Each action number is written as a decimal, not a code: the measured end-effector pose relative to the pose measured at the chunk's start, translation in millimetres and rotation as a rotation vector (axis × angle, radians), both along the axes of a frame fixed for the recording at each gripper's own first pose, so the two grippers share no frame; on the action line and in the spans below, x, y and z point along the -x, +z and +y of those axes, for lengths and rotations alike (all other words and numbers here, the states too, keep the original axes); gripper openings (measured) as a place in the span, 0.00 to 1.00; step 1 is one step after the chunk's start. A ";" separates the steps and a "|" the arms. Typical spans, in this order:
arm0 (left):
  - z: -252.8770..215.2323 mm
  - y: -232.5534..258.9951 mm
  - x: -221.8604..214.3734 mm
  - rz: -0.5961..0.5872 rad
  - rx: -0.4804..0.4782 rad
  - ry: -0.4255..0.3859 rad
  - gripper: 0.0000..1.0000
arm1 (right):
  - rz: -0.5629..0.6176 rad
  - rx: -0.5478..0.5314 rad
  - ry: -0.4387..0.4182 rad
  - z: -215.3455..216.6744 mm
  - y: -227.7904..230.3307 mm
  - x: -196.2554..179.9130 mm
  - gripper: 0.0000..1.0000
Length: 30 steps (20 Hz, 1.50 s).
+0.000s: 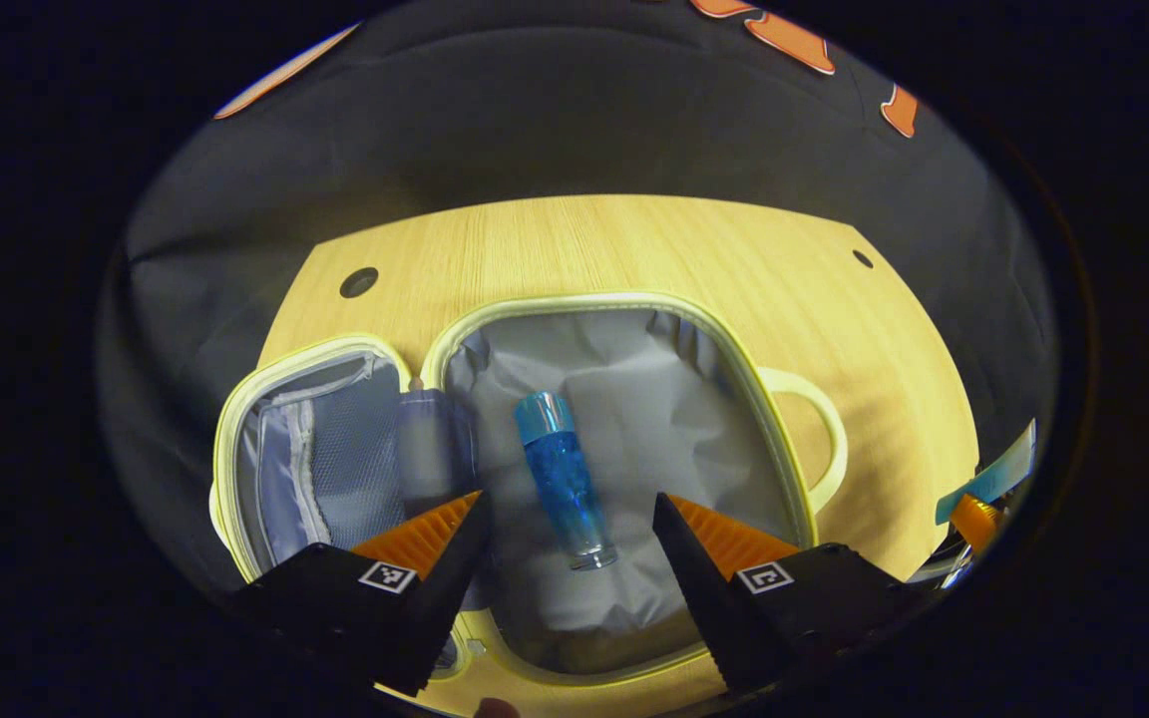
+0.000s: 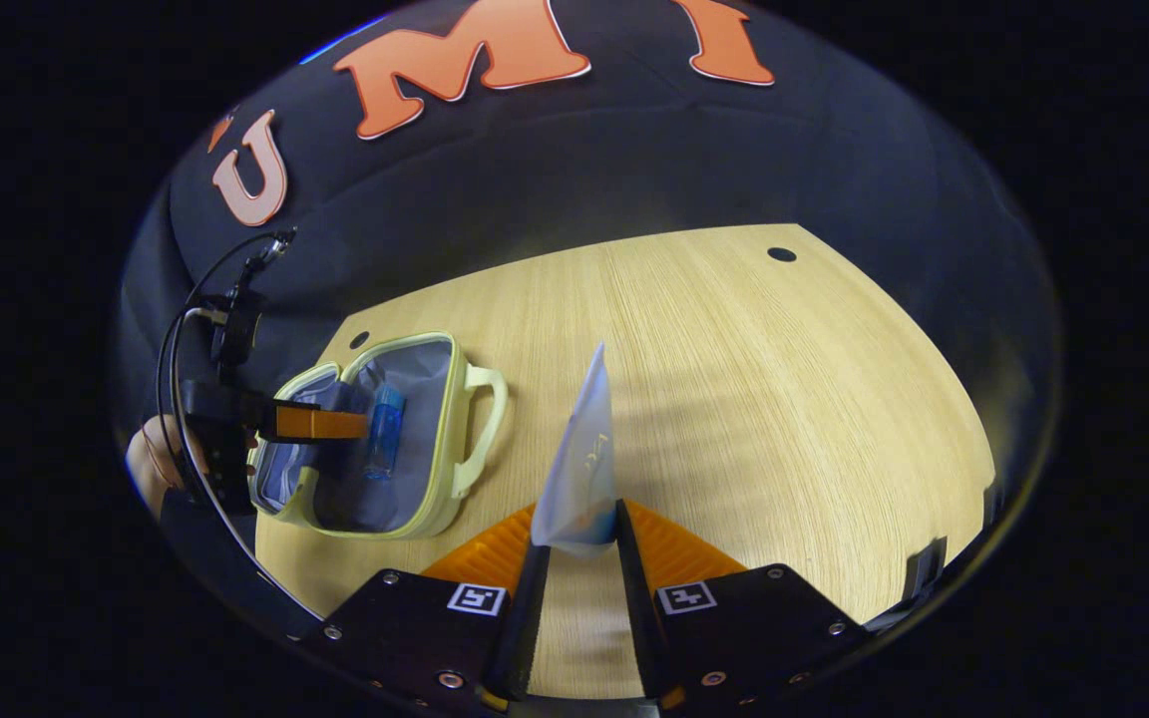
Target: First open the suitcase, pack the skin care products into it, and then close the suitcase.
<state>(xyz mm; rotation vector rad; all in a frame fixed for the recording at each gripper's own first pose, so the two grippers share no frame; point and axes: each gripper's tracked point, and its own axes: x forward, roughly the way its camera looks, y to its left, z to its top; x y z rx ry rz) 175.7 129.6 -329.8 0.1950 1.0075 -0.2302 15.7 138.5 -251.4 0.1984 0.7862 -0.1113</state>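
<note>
While the suitcase (image 1: 634, 419) lies open, blue bottle (image 1: 565, 481) inside, sachet (image 2: 579, 469) between right gripper's (image 2: 574, 558) fingers.

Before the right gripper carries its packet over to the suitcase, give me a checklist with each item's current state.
1. Suitcase lying open on the table: ok.
2. Blue bottle already inside, on the grey lining: ok.
3. Left gripper open and let go of the bottle: ok.
4. Right gripper closed on the pale packet: ok.
5. Left gripper out of the drop path: not ok, it hangs over the open suitcase.
6. Free lining beside the bottle for the packet: ok.
</note>
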 end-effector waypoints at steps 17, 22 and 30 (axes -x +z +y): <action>142.5 212.3 62.1 -0.517 0.192 0.133 0.97 | 0.216 -0.104 0.409 170.3 39.5 -99.3 0.41; 218.7 206.8 89.3 -0.518 0.163 0.248 0.97 | 0.448 -0.113 0.405 189.0 -26.6 -107.0 0.41; 268.1 175.7 110.2 -0.459 0.155 0.373 0.97 | 0.579 -0.112 0.315 192.0 -88.7 -121.9 0.41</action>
